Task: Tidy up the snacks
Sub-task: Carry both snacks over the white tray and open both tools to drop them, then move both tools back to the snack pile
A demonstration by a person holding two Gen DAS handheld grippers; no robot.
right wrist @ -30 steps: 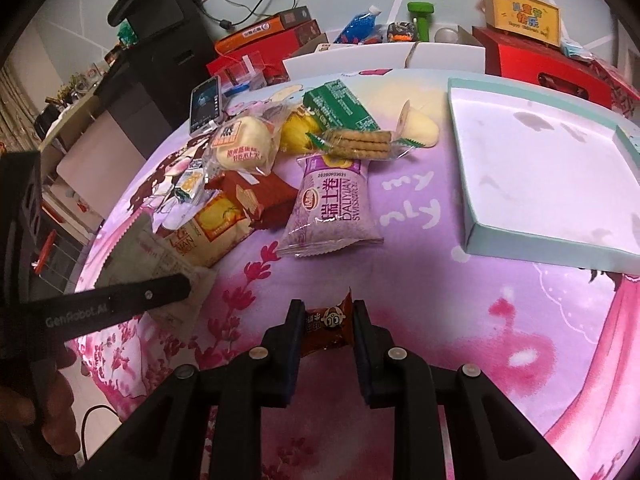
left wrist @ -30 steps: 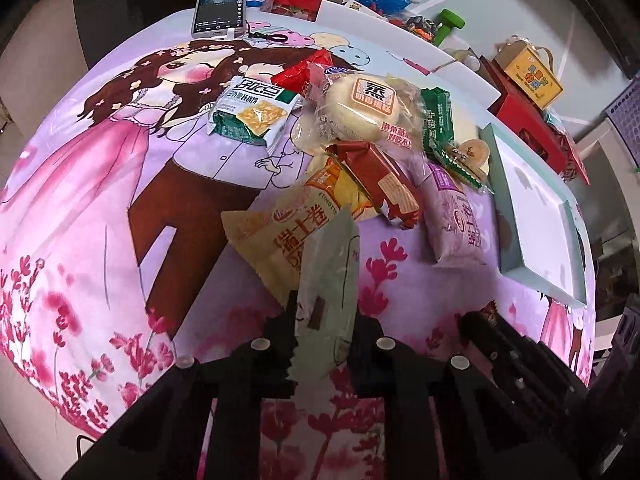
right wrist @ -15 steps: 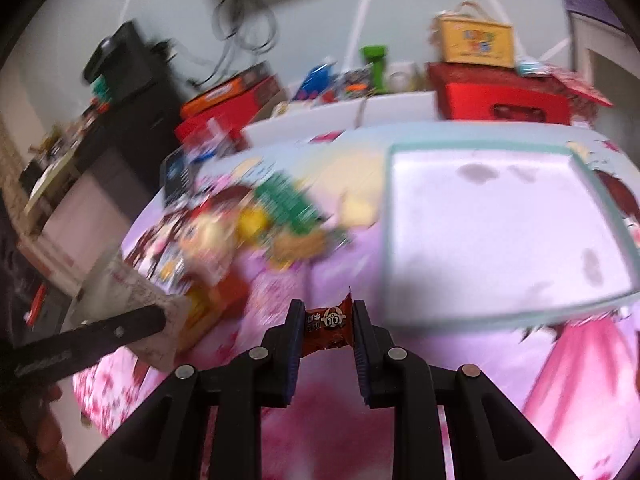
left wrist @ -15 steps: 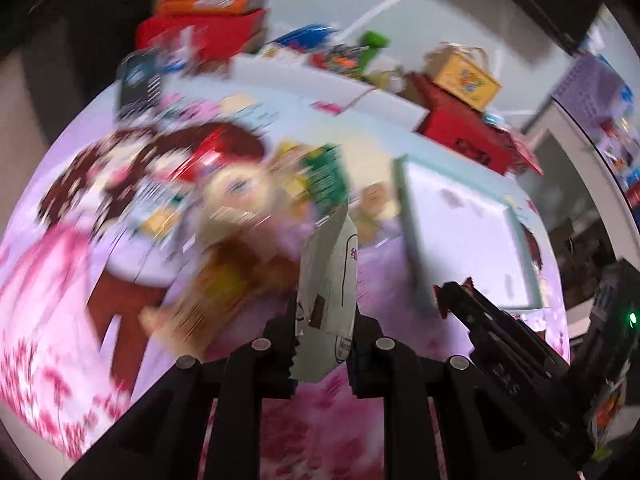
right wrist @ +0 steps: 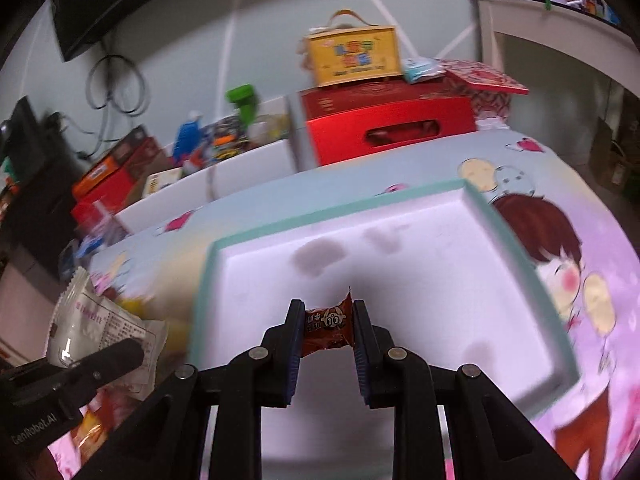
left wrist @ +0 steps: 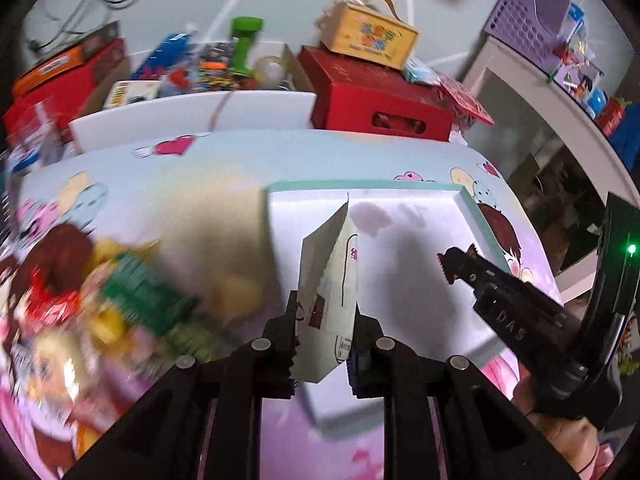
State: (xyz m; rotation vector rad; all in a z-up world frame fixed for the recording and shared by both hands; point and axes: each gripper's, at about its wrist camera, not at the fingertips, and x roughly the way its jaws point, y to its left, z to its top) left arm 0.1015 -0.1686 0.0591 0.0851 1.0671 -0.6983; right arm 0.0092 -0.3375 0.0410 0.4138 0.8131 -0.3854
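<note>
My left gripper point(left wrist: 325, 330) is shut on a pale white snack packet point(left wrist: 330, 300) and holds it above the near left part of the white tray with a teal rim point(left wrist: 360, 187). My right gripper point(right wrist: 326, 330) is shut on a small red-brown candy point(right wrist: 328, 330) and holds it over the same tray point(right wrist: 400, 196). The right gripper also shows in the left wrist view point(left wrist: 454, 266), and the left gripper with its packet shows in the right wrist view point(right wrist: 100, 340). A blurred pile of snacks point(left wrist: 132, 300) lies left of the tray.
The table wears a cartoon-print cloth point(left wrist: 160, 200). Behind it stand a red box point(left wrist: 376, 96) with a yellow carton point(left wrist: 368, 34) on top, a white board point(left wrist: 192, 112), a green dumbbell point(left wrist: 244, 44) and assorted clutter. A white shelf point(left wrist: 560, 92) stands at the right.
Both grippers have swung right from the snack pile to over the tray, each still holding its snack. The pile now lies off to the left.
</note>
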